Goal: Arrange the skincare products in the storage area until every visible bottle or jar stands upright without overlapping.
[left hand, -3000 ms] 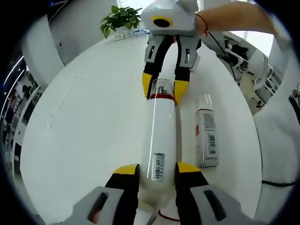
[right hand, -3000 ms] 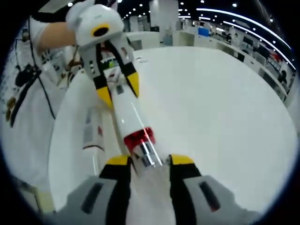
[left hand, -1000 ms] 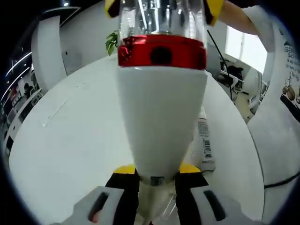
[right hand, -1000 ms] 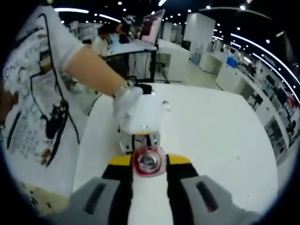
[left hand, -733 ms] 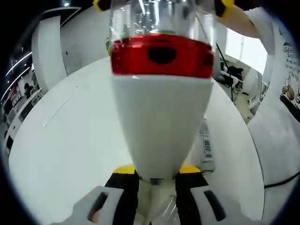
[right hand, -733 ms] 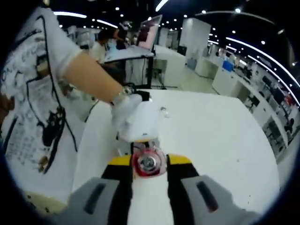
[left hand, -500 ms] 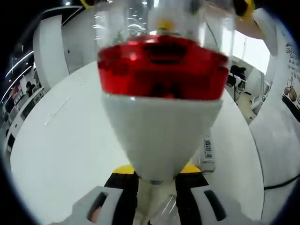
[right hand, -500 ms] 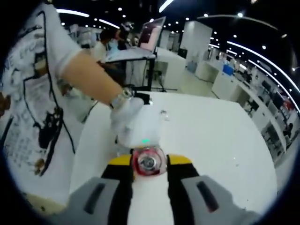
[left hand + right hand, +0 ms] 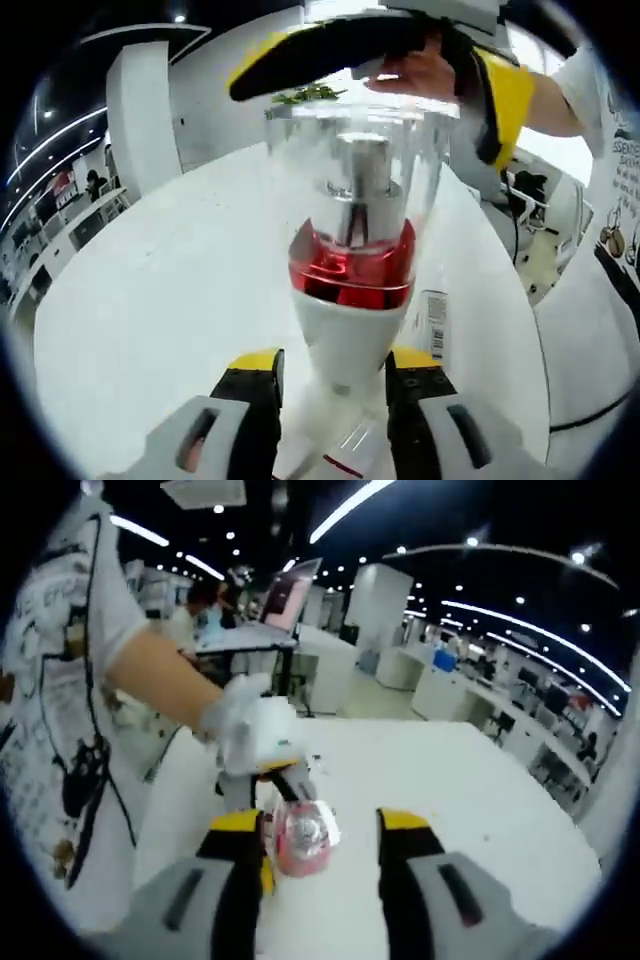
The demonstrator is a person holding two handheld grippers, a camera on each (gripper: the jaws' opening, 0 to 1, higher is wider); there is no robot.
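White pump bottle (image 9: 350, 300) with red collar and clear cap — upright on the white bench (image 9: 150, 300), its base between the left gripper (image 9: 335, 365) jaws, apparently gripped. Right gripper (image 9: 320, 830) jaws parted wide around the cap, not touching. A second white bottle (image 9: 432, 322) lies flat just beyond.

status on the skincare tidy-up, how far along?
Done: the tall white bottle with the red collar looks stood up on the white table. In hand: the left gripper brackets its base; the right gripper looks open around its clear cap. Left: the small white bottle lies flat behind it.
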